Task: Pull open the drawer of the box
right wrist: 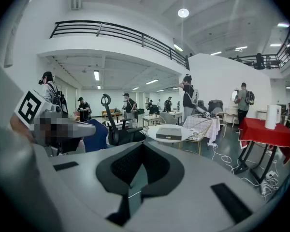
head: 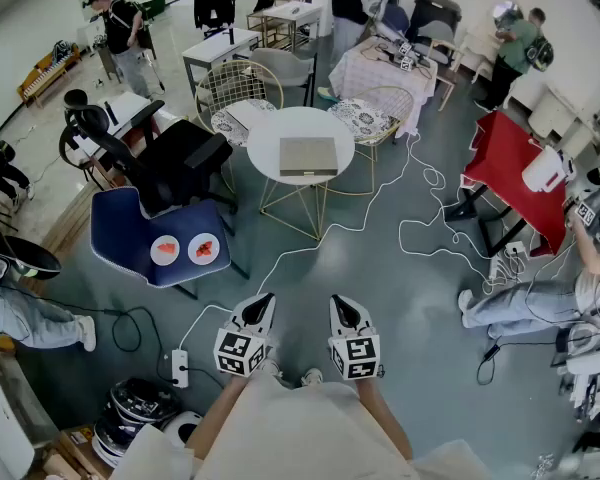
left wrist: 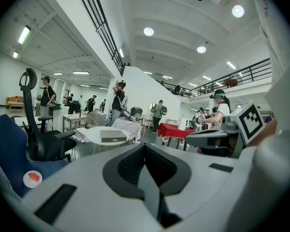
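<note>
Grey floor [head: 380, 288]: open lane from foreground to round white table [head: 265, 153]. Left flank: blue chair [head: 130, 230] (two plates [head: 165, 250] on its seat), black office chair [head: 170, 163] just behind. Right flank: red table [head: 515, 163], well apart. Across lane: white cable [head: 280, 257], lying flat. Behind table: wire chairs [head: 238, 88]. Tabletop: bare rim all round box [head: 308, 155].

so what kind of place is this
Probably a big open indoor hall used as a test space: a mezzanine railing, scattered furniture like the round white table, cables trailing over the floor.

The box [head: 308, 155] looks greyish-tan; round table [head: 265, 158] white; chair [head: 130, 233] blue; cloth [head: 515, 163] red.
</note>
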A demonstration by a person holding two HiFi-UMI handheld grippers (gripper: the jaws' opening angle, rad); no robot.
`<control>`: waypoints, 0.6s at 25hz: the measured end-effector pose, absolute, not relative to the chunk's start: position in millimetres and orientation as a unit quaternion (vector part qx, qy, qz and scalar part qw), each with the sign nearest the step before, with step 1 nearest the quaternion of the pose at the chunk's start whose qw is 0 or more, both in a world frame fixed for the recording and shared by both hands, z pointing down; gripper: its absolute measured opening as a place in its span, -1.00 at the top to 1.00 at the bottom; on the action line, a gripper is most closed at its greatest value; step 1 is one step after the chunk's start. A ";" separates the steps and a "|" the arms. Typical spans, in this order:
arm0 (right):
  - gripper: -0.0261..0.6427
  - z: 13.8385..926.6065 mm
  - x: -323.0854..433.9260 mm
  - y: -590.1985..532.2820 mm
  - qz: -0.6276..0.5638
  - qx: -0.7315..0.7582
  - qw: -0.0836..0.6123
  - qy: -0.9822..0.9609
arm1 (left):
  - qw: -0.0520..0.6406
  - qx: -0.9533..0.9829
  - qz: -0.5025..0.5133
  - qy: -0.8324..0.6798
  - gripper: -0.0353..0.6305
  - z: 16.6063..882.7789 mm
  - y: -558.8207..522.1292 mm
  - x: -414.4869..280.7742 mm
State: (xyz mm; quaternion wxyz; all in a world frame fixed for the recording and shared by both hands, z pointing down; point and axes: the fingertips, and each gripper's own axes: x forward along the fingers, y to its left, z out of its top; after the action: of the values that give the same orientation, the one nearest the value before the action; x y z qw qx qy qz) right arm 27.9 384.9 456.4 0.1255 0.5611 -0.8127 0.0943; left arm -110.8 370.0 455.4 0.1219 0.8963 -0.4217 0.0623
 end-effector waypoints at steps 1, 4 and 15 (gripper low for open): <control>0.88 456.3 28.1 383.3 0.092 0.561 0.125 -0.813 | 0.120 0.897 0.061 -0.422 0.86 455.5 368.7 -109.8; 0.88 457.1 27.9 380.7 0.086 0.558 0.123 -0.816 | 0.116 0.897 0.059 -0.422 0.86 457.2 366.7 -106.7; 0.88 458.6 29.8 380.4 0.089 0.541 0.116 -0.828 | 0.112 0.897 0.064 -0.422 0.86 456.4 365.8 -95.2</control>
State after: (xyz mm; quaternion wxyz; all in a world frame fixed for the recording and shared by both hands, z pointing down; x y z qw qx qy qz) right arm 29.8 380.4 458.6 0.1158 0.5414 -0.8280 0.0891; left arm -95.2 365.8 456.4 0.1122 0.8974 -0.4218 0.0639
